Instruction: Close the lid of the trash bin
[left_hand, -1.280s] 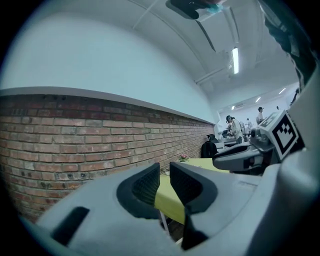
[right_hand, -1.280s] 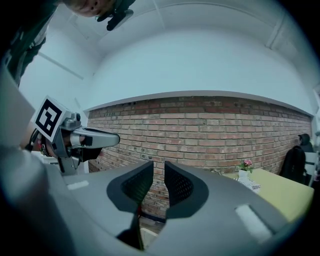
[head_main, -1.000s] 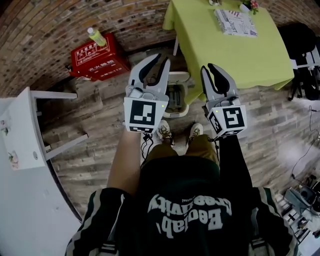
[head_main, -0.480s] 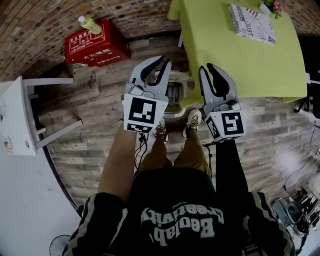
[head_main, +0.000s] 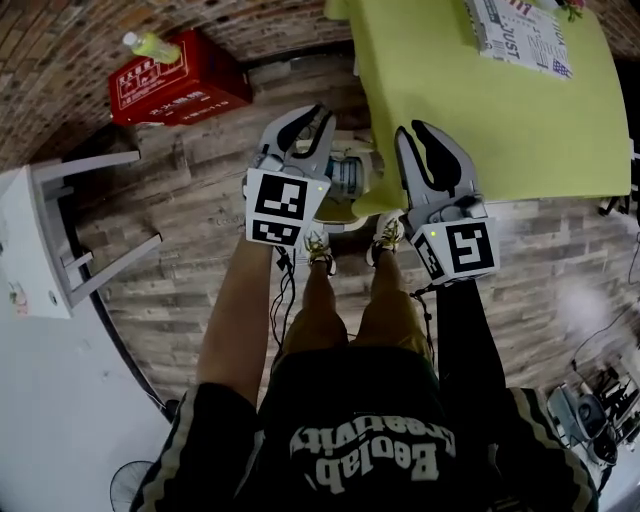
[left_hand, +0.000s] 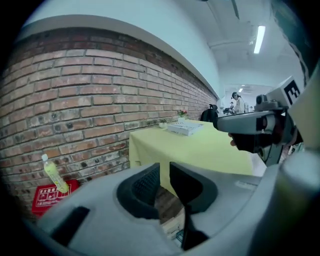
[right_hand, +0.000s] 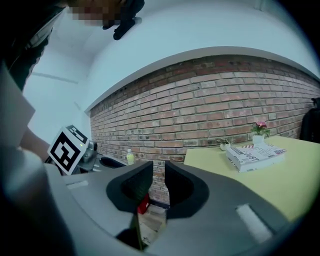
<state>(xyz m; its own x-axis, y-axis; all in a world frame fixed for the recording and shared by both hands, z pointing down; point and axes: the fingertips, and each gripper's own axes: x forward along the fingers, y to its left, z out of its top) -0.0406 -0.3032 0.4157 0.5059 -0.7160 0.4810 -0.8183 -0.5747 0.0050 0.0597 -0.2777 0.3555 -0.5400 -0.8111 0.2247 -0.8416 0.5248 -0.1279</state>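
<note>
Head view: left hand-held gripper (head_main: 322, 113), right hand-held gripper (head_main: 410, 128) parted, empty; tablecloth (head_main: 480, 120) partly hides trash bin (head_main: 340, 207).

Far right, the tablecloth (head_main: 480, 120) is plain yellow-green. The paper (head_main: 515, 35) on it is white with black and red print. Far left, a red box (head_main: 175, 85) with white print carries a yellow-green bottle (head_main: 150, 45). The wall (head_main: 60, 60) is red-brown brick and the floor (head_main: 180, 250) grey-brown planks. The left gripper (head_main: 322, 115) and right gripper (head_main: 412, 130) are grey, with black-and-white square markers.
</note>
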